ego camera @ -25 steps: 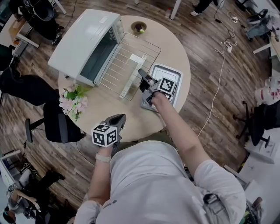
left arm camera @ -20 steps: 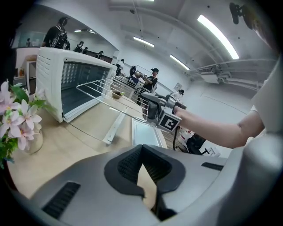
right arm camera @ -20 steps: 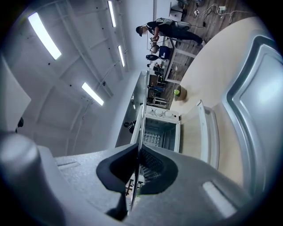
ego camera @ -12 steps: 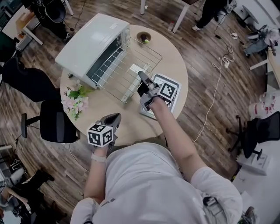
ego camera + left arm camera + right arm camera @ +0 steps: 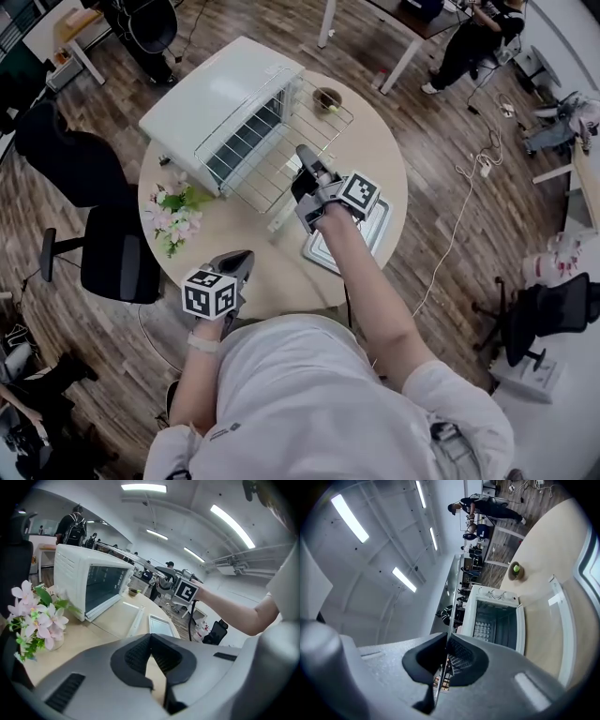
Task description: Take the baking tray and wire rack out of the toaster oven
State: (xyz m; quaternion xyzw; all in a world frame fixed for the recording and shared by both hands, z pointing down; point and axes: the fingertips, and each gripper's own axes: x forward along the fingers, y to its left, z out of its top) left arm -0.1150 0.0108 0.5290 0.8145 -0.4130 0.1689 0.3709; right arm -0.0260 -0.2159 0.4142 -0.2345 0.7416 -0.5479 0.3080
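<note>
Right claw (image 5: 306, 157) clamped on wire rack (image 5: 267, 141) edge

Wire rack (image 5: 267, 141) lifted off table (image 5: 272, 272) — right tool (image 5: 306, 157) higher, rack tilted.

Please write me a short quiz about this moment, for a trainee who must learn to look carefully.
1. True or false: the baking tray lies inside the toaster oven.
2. The right gripper is shut on: A) the bowl, B) the wire rack, C) the baking tray?
3. What stands on the table nearest the left gripper?
Key: 1 false, it lies on the table; 2 B; 3 the flowers.
</note>
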